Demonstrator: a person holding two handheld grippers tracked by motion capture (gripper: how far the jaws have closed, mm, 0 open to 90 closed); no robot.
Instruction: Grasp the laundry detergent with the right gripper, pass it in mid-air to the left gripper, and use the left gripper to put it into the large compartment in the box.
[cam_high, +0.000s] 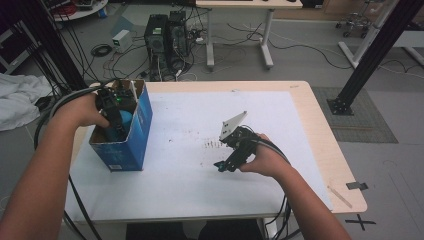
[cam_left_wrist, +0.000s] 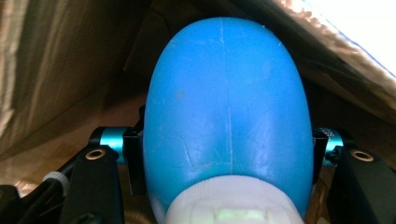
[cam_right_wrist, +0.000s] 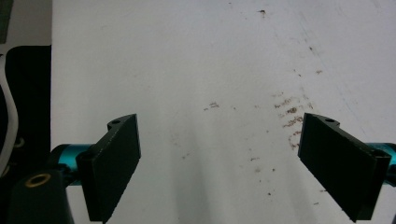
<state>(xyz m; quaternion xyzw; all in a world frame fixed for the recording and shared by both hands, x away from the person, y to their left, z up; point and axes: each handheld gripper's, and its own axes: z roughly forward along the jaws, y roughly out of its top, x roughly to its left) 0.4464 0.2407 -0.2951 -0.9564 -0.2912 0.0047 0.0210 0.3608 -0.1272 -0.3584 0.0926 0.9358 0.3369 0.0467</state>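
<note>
Across the white-topped desk (cam_high: 200, 165), at centre left, the open blue cardboard box (cam_high: 142, 131) is receiving a rounded blue plastic object (cam_left_wrist: 226, 107), which the left tongs (cam_high: 116, 122) are pinching; the right tongs (cam_high: 224, 166) are resting spread, empty.

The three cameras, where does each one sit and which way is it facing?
High view: above the table, looking forward and down; both forearms, left gripper in blue box.
Left gripper view: inside the box, jaws clamping blue bottle.
Right gripper view: open jaws over white mat.
Shared: bottle, mat stains.
</note>
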